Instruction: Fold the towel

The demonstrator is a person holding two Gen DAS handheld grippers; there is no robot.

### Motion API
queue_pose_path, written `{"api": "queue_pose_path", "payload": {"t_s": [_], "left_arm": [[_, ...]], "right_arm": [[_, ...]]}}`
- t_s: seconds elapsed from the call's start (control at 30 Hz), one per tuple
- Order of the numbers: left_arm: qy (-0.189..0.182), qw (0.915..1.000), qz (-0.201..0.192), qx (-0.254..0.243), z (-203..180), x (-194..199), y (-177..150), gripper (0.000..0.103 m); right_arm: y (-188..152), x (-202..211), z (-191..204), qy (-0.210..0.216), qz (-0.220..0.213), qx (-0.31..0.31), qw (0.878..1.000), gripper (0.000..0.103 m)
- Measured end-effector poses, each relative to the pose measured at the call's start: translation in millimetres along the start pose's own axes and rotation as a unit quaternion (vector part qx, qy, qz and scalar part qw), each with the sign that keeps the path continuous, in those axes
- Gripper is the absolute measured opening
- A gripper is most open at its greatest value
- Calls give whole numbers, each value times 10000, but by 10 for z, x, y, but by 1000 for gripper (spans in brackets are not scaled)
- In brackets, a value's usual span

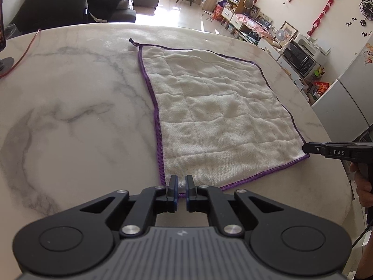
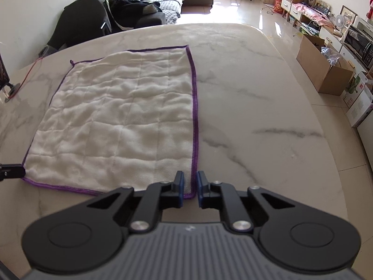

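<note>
Between both pairs of fingers, white towel (image 1: 216, 114) spread flat on marble table (image 1: 70, 116). Left gripper (image 1: 182, 183) slightly parted over near left corner, gripping nothing. Right gripper (image 2: 189, 183) likewise parted astride near right corner hem.

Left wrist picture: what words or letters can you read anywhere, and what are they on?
"DAS": white letters on the black right gripper at the corner of the white, purple-edged towel.
Red wall decorations, fridge stickers: too blurred to read.
Right wrist picture: box print too small.
</note>
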State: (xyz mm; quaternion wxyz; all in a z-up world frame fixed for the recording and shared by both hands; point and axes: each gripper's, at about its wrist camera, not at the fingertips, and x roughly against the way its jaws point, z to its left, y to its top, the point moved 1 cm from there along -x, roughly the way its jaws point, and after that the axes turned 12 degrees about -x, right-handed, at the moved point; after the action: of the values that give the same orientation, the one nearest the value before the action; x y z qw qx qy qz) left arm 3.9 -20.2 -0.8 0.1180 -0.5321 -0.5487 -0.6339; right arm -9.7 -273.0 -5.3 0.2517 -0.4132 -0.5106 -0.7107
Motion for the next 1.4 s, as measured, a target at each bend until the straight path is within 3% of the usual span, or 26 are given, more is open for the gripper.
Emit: {"api": "queue_pose_path", "payload": {"t_s": [0.13,0.3,0.4,0.47,0.57,0.73,1.0,1.27,1.4], "left_arm": [[-6,10000,-22,-6,10,1,-23,6],[-62,9999,-37,92,38,1,-23,9],[-106,9998,-51,171,56,27,-9,21],[-17,9997,-142,210,69,68,16,44],[187,9993,-272,184,87,122,50,47],[156,9992,-286,243,137,116,94,47],[85,9994,-230,231,123,69,59,47],[64,9995,-231,226,128,67,52,47],[62,9994,-230,240,138,64,47,47]], "right_arm": [[-7,-18,-33,-30,-3,-5,10000,7],[7,-47,-39,-41,-9,-2,10000,13],[58,-21,-59,-3,-43,-38,10000,21],[74,5,-65,-9,-74,-40,10000,26],[80,49,-83,18,-69,-91,9999,34],[57,73,-112,151,-15,-202,9997,43],[21,66,-69,231,112,-189,9995,34],[-12,0,-89,176,163,-151,9996,5],[43,-3,-103,249,74,-183,9995,4]]}}
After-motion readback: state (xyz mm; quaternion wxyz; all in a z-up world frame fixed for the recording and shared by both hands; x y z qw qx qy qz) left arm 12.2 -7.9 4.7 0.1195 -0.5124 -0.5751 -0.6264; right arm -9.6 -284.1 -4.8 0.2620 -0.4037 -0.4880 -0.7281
